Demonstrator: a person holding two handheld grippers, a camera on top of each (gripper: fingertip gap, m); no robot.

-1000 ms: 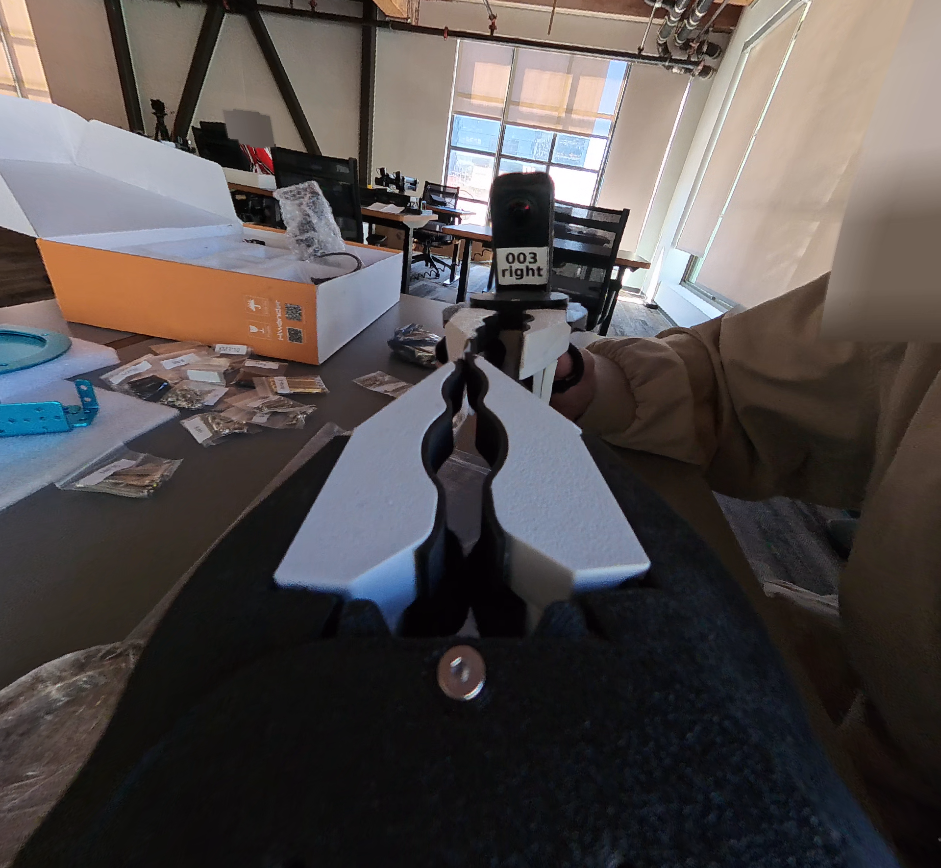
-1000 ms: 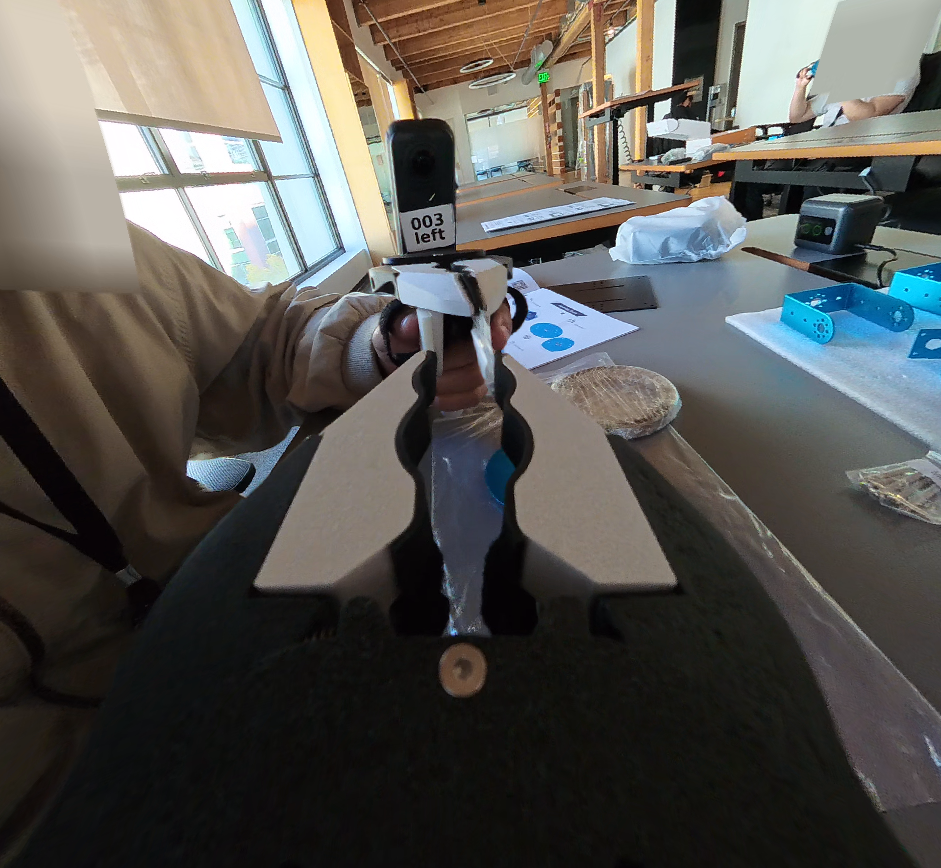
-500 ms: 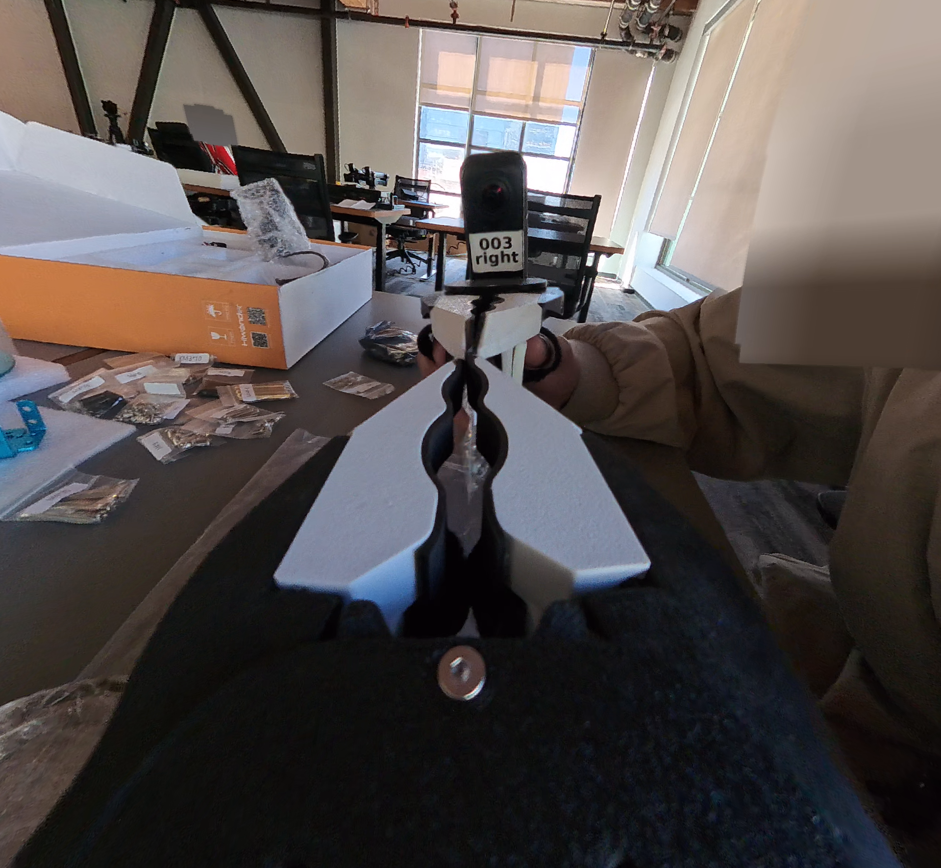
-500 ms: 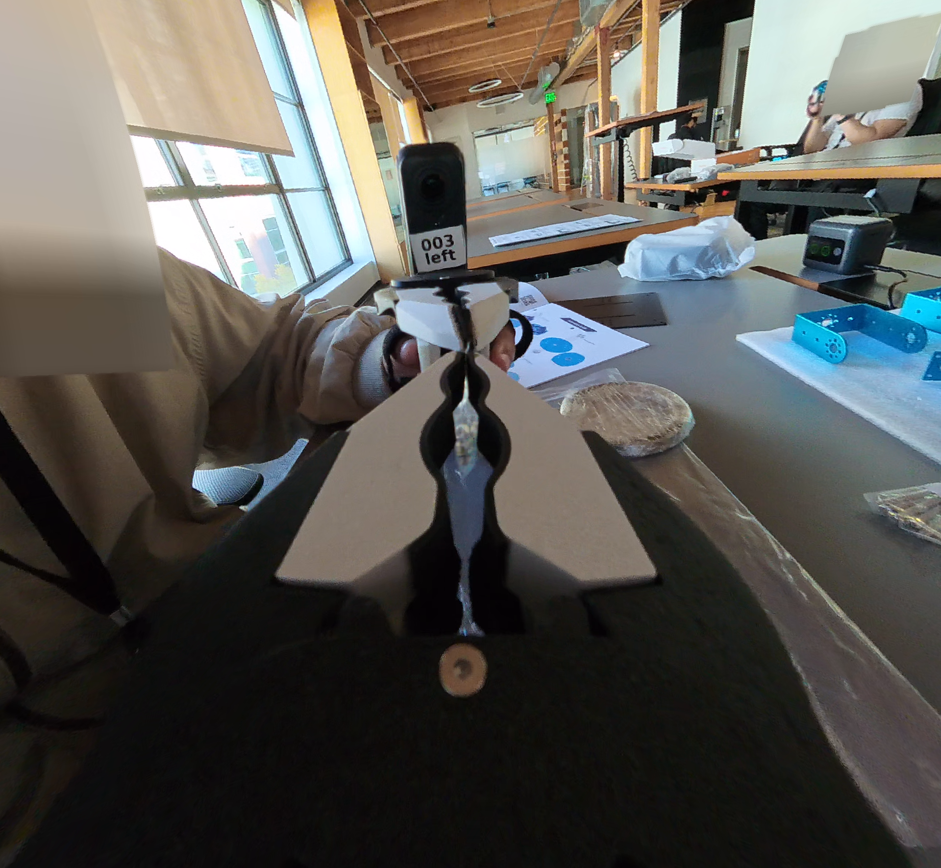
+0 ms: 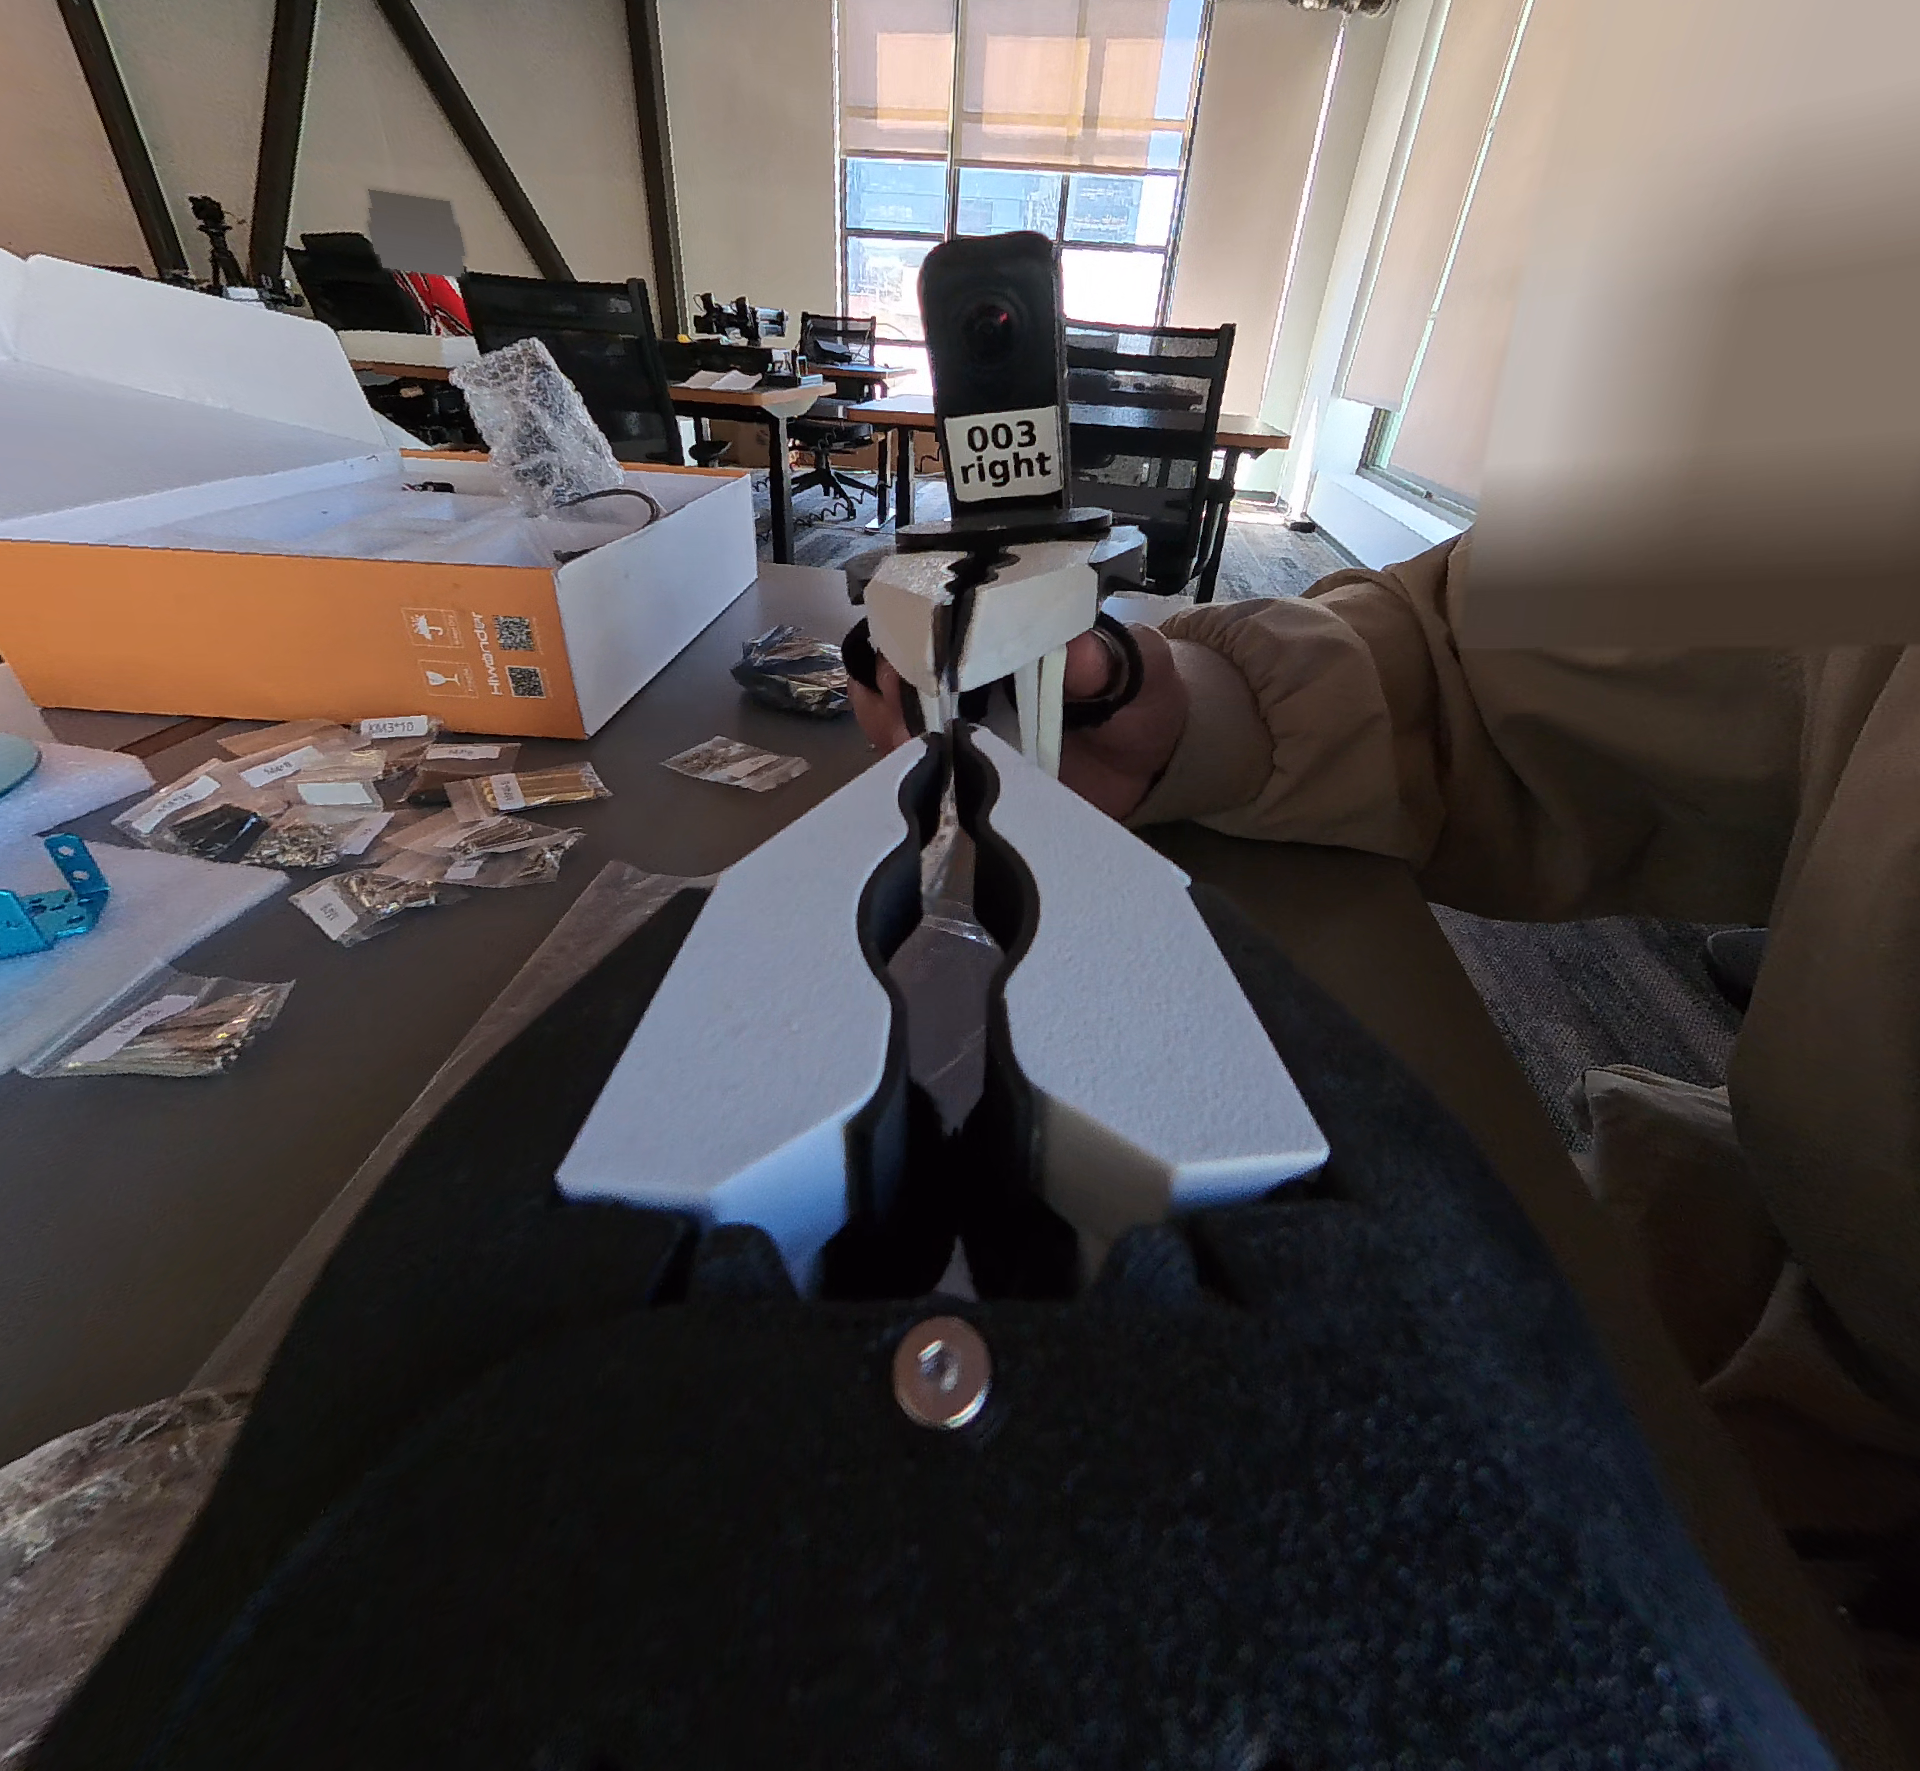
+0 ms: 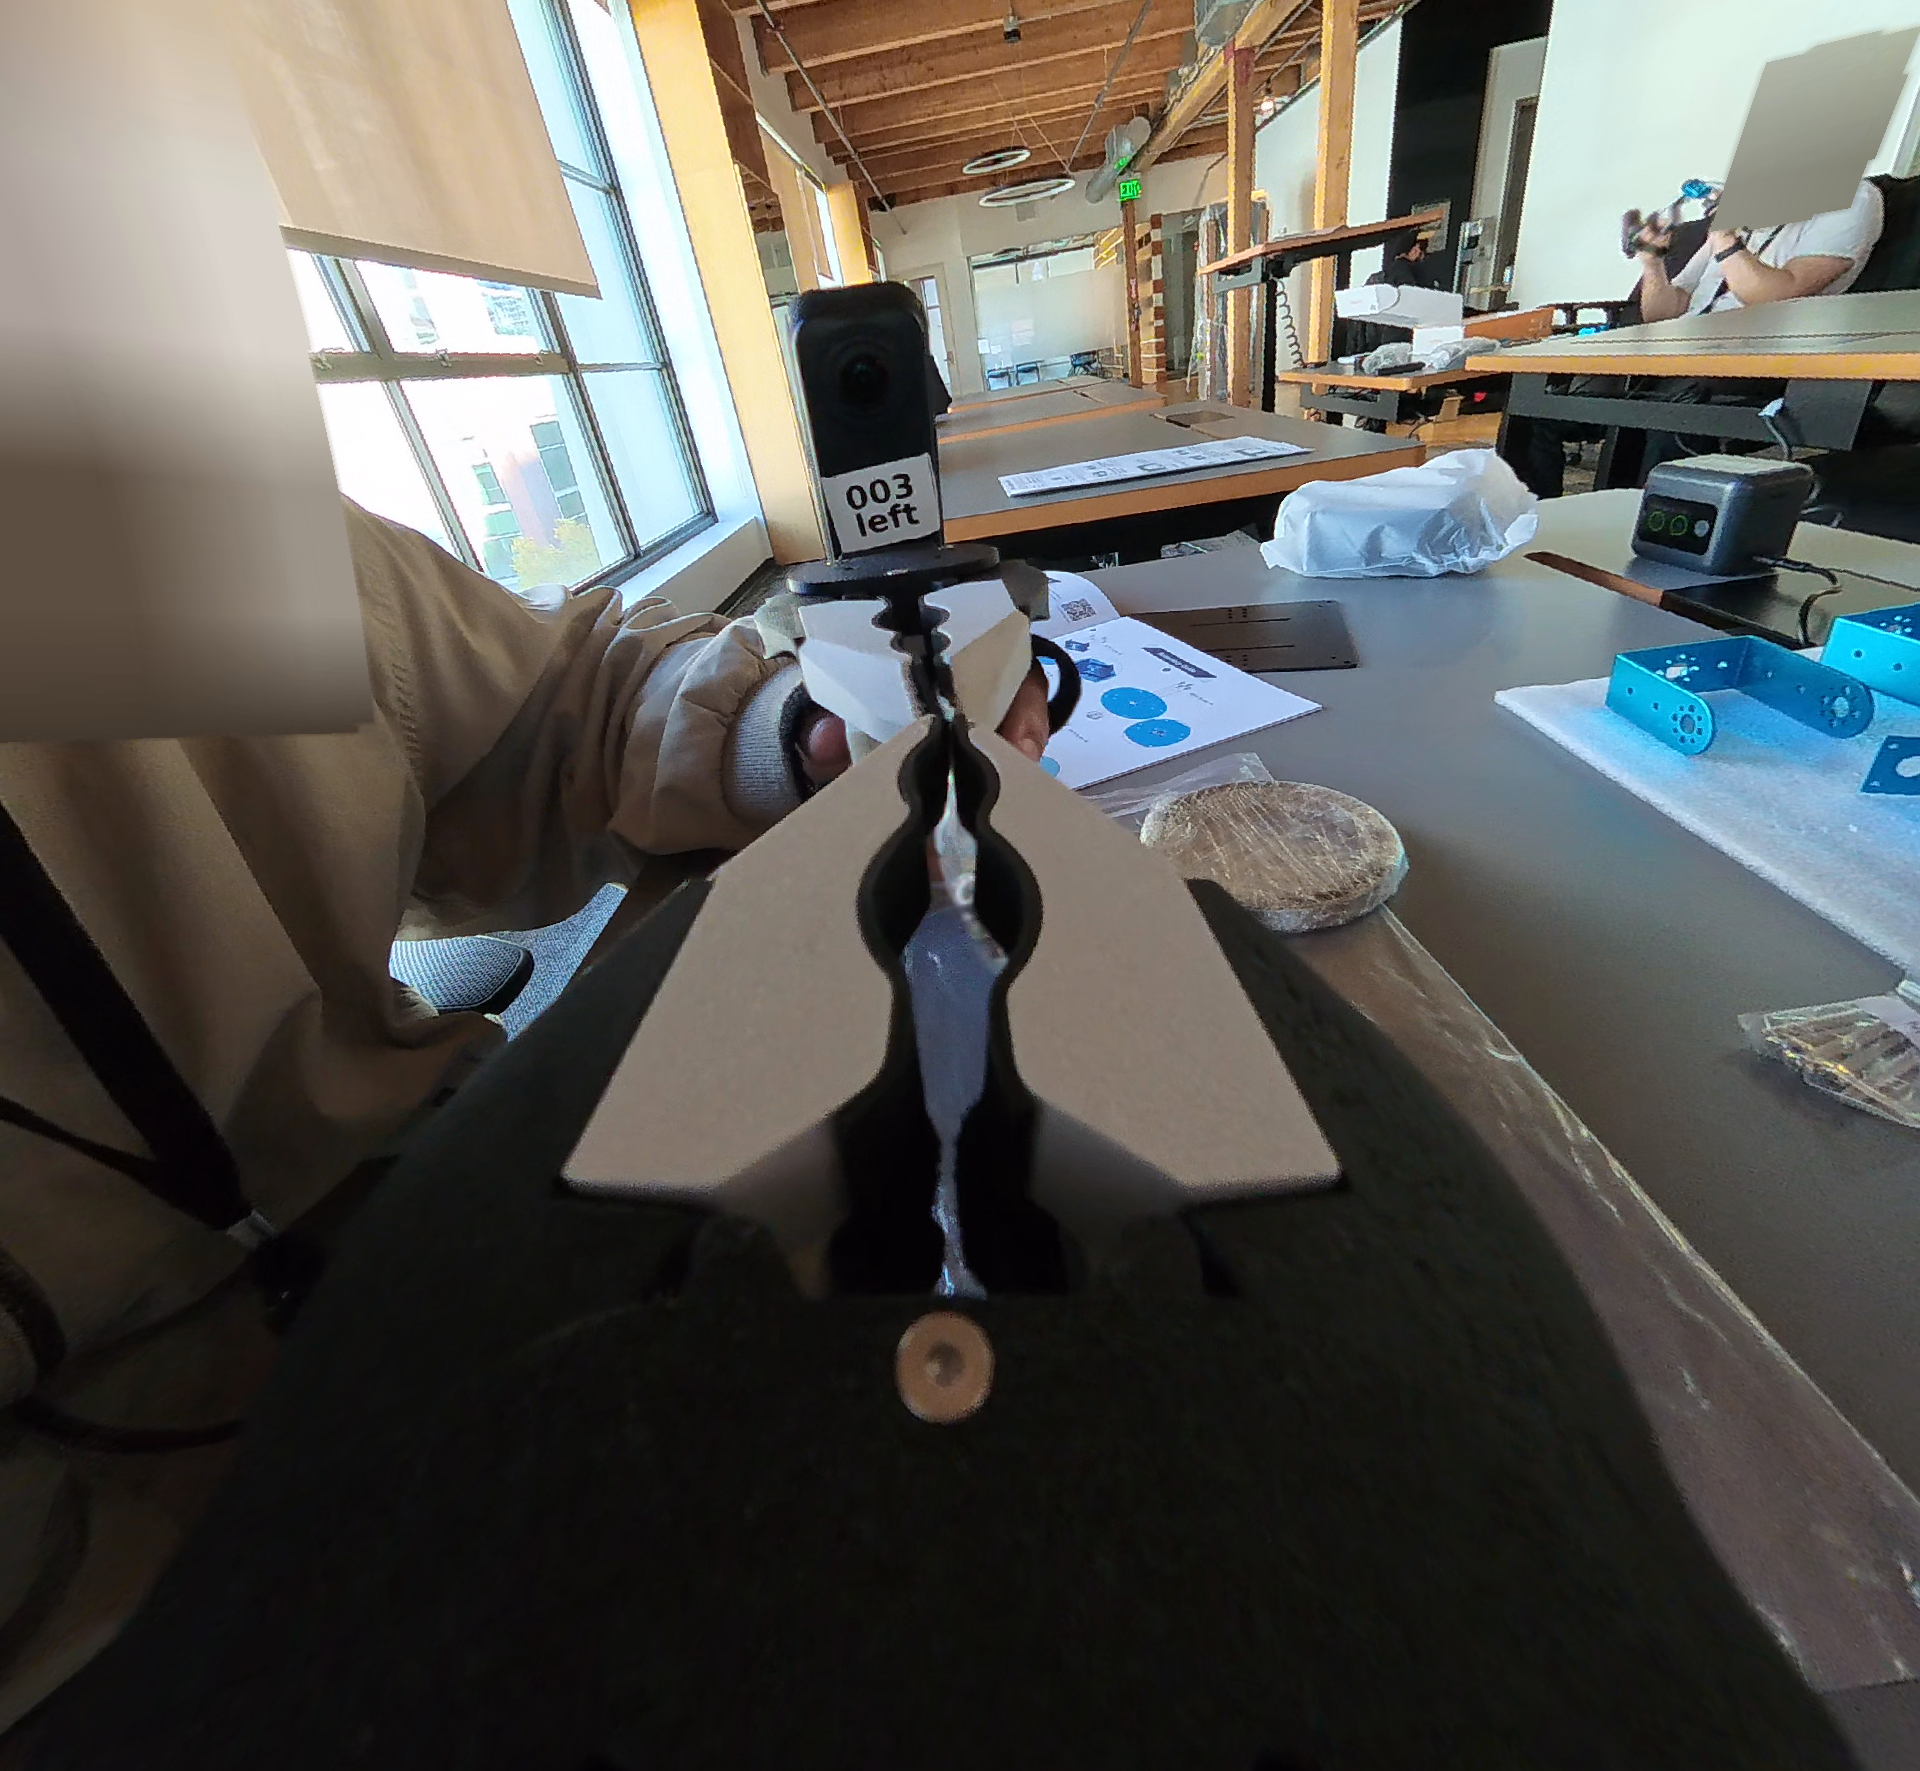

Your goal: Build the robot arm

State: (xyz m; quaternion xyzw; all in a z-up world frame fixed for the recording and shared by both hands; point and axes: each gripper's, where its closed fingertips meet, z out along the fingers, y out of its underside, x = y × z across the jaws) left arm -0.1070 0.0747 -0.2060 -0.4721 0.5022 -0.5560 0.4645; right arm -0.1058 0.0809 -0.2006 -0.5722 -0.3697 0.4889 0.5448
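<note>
My two grippers face each other tip to tip above the front edge of a dark grey table (image 5: 312, 1150). My left gripper (image 5: 951, 734) is shut on a strip of clear plastic bag (image 5: 951, 973) that runs between its fingers. My right gripper (image 6: 940, 734) is shut on the same clear plastic bag (image 6: 951, 994), pinched thin in its jaws. In the left wrist view the right gripper (image 5: 961, 641) shows just beyond my tips, held by a hand in a tan sleeve. In the right wrist view the left gripper (image 6: 914, 651) shows likewise.
An open orange and white box (image 5: 416, 641) and several small bags of screws (image 5: 364, 817) lie on the table. Blue metal brackets (image 6: 1745, 693) rest on white foam. A wrapped round disc (image 6: 1278, 848), a booklet (image 6: 1164, 703) and a black plate (image 6: 1257, 635) lie nearby. A person (image 6: 1766, 256) sits at a far desk. The tips of both grippers are at nearly the same place. Left tips and right tips are each some 20 centimetres from the wrapped round disc (image 6: 1278, 848). Seen from the left wrist view (image 5: 80, 1671) as well.
My right gripper has gone from open to shut on the plastic bag. Both grippers have drawn closer, tip to tip. The left gripper has stayed shut.
</note>
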